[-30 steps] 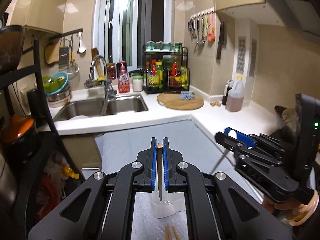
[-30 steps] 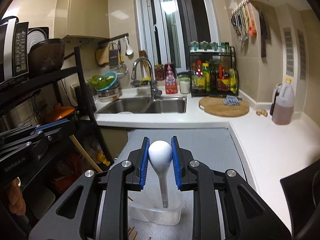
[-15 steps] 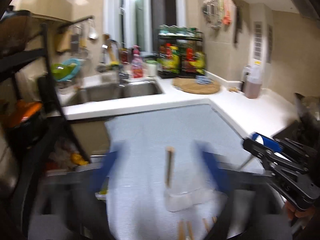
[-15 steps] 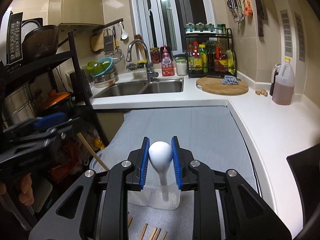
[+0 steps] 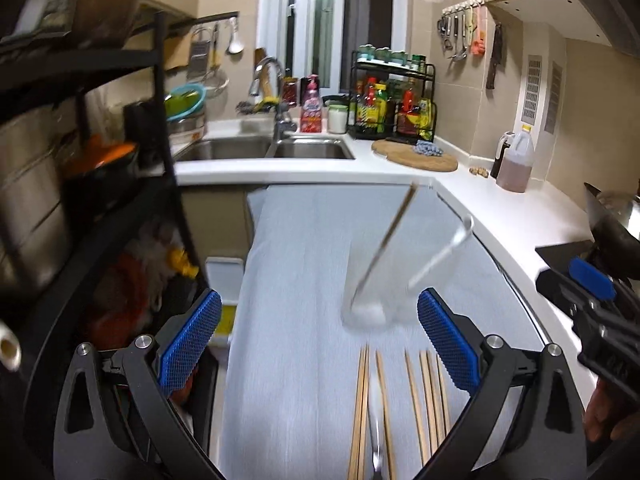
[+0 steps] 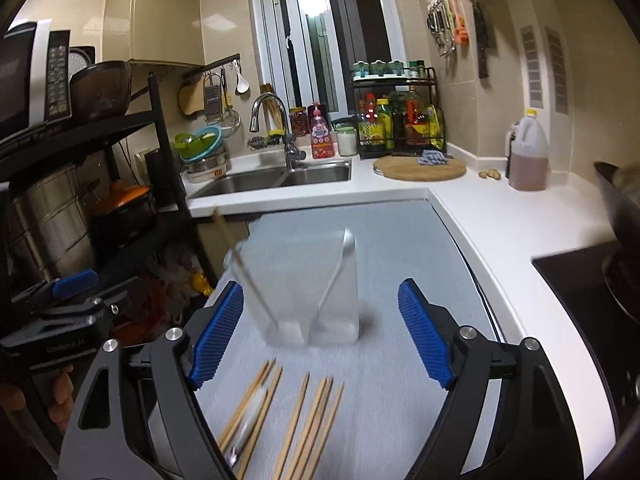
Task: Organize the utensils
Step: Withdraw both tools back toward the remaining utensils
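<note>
Both claws stand wide apart and hold nothing: left claw, right claw. The clear divided holder stands mid-desk on the grey mat, one chopstick leaning in its left compartment, a spoon in its right, evidently sorted by type. Loose chopsticks and another spoon lie at the near desk edge, within reach for the next picks.

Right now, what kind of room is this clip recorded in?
A home kitchen, most likely. A double steel sink with a faucet sits in the white counter, a rack of sauce bottles stands by the window, and utensils hang on wall hooks.
</note>
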Demonstrator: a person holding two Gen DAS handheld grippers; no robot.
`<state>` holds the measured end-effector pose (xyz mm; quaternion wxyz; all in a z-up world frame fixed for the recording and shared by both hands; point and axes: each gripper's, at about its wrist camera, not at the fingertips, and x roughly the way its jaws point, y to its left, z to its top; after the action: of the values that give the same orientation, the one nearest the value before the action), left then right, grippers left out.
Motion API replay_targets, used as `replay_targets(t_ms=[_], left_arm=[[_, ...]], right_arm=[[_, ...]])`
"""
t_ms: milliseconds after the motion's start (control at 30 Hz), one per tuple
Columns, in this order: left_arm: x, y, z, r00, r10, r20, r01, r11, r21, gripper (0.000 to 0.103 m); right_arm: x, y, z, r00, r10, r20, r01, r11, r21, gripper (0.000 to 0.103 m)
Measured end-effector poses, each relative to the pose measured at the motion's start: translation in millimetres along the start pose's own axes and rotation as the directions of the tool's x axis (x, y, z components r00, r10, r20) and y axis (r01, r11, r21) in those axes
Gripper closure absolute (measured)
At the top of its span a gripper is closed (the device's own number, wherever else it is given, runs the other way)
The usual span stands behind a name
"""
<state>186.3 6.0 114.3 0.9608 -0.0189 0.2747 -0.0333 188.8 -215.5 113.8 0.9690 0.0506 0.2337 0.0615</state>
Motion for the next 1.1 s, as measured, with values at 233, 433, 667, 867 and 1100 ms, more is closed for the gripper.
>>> replay_targets(t_ms=[233, 433, 667, 867, 1100], left_arm=[[-62, 8, -57, 0.999, 0.053, -0.013, -0.053, 0.999, -0.006, 0.008], [-103, 0, -85, 0.998, 0.06, -0.002, -0.06, 0.998, 0.026, 0.008], [-131, -12, -107, 0.999, 0.051, 0.013, -0.051, 0.998, 0.043, 0.008], [-142, -19, -119, 0.999, 0.048, 0.019, -0.049, 0.998, 0.049, 0.008], [-143, -23, -125, 0.998, 0.056, 0.019, -0.057, 0.997, 0.056, 0.008]], right_arm=[[-65, 7, -74, 0.997, -0.066, -0.031, 0.067, 0.998, 0.012, 0.022], [-107, 18, -102, 0.998, -0.051, -0.019, 0.052, 0.998, 0.025, 0.022], [-149, 26, -123, 0.999, -0.046, 0.024, 0.046, 0.999, -0.007, 0.022], [-162, 24, -133, 0.999, -0.049, 0.021, 0.049, 0.999, -0.007, 0.022], [-167, 22, -137, 0.999, -0.05, 0.022, 0.05, 0.999, 0.0, 0.022]])
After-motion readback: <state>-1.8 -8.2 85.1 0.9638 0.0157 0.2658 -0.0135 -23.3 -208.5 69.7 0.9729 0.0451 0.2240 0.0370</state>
